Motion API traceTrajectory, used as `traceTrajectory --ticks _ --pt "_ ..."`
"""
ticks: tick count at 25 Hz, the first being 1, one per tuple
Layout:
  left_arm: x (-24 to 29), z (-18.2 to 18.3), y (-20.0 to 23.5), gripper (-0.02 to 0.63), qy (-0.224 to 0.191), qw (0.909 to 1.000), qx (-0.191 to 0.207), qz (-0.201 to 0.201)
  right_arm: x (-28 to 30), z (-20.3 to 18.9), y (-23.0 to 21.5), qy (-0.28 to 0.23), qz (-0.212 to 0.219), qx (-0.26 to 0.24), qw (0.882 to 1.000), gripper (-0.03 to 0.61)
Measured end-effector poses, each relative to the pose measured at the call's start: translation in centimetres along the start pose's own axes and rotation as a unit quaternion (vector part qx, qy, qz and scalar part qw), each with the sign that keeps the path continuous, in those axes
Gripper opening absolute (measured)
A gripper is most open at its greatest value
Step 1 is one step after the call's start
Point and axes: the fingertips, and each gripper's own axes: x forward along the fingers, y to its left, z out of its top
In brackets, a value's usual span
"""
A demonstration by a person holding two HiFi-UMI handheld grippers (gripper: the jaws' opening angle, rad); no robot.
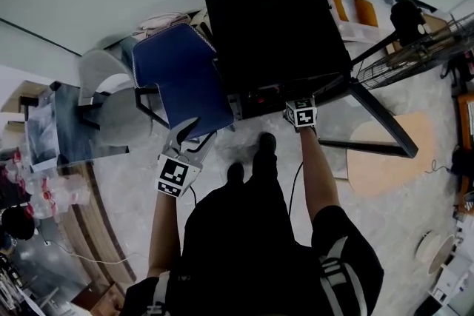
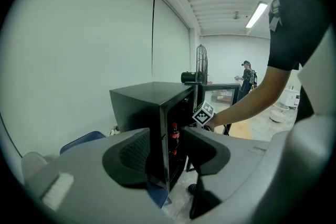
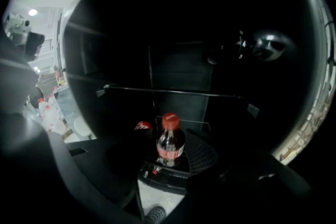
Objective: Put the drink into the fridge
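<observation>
1. Fridge: black, standing on the floor. Its door is swung open on the right gripper's side.
2. Drink: a red-capped bottle with a red label. It stands upright inside the fridge on a low shelf, near the front edge.
3. Second bottle: only its red cap shows clearly. It sits just beside the drink and a little further in.
4. Right gripper: reaches into the dark fridge. Its jaws stand wide apart with the drink between them. The pads look clear of the drink on both sides, so it is not clamped.
5. Left gripper: outside the fridge, aimed at the fridge's open front. Its jaws are apart with nothing in them. In the head view it hangs near a blue chair.
6. Done, as judged: the drink is in the fridge, standing on its own base and free of the grip.
7. Left, as judged: draw the right gripper straight back out without tipping either bottle. The door is not yet closed, should the task count that step.
</observation>
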Motion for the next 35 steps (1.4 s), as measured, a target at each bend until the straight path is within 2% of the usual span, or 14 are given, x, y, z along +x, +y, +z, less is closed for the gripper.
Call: traceTrajectory --ticks 6,11,17,21,24,35 --pt "-0.1 0.5 -1.1 0.192 -0.019 0.9996 0.004 -0.019 -3.0 -1.9 0.7 0.003 -0.012 -0.005 1.0 0.197" --pt "-0.5 0.7 -2.4 0.152 -0.037 0.9984 0.001 -0.043 -6.5 -2.5 1.9 -0.016 -0.02 0.009 1.0 0.131" --pt "-1.1 0.7 -3.6 0.105 -0.042 0.9971 0.017 -0.06 -9.8 -4.0 3.9 -0.025 -0.021 0.02 0.999 0.007" --pt "-1.1 0.6 -4.3 0.032 -0.048 0.9961 0.015 -0.073 -12.0 -4.6 5.0 -0.031 -0.021 0.025 0.999 0.003" --pt "-1.2 0.3 -4.6 0.002 -0.05 0.9954 0.014 -0.08 -13.5 -4.8 5.9 -0.036 -0.027 0.02 0.999 0.002" --pt "-1.4 0.3 -5.9 0.002 -0.057 0.9924 0.025 -0.107 -19.1 -2.8 7.1 -0.07 -0.067 -0.01 0.995 0.002"
